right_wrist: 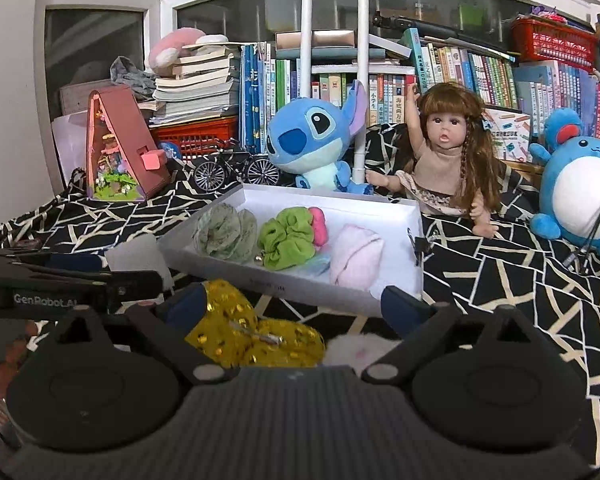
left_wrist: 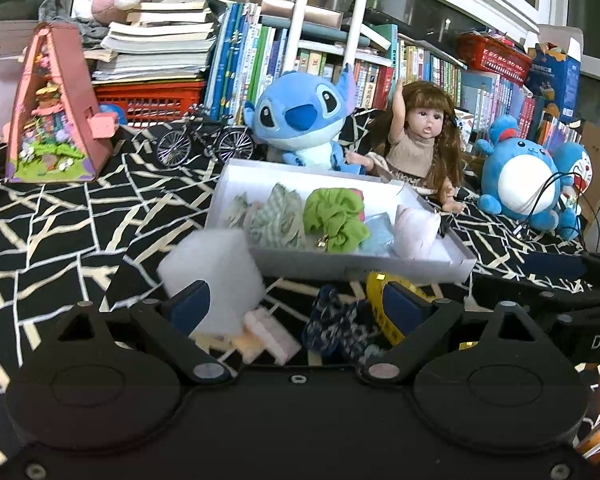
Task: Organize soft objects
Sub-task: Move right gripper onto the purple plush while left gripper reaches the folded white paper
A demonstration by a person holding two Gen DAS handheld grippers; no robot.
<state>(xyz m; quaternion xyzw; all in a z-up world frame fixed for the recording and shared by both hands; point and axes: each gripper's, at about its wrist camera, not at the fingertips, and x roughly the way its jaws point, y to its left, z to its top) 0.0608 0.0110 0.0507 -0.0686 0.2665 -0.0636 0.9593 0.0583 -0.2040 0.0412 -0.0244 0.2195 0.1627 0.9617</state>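
Even indoor light, moderately bright, falling from above and in front; window panes (right_wrist: pixel 96 40) behind the shelves dark; shadows soft; white box (left_wrist: pixel 236 184) interior close to overexposed; strong fisheye bowing at both views' edges, corners vignetted black; white foam block (left_wrist: pixel 212 268) smeared by motion blur; near tool bodies dim, slightly soft; mid-distance toys sharp.

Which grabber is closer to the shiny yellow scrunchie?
Right. The right gripper has the shiny yellow scrunchie lying between its open fingers, not pinched. The left gripper is beside it, over a dark blue scrunchie, with the yellow one at its right finger.
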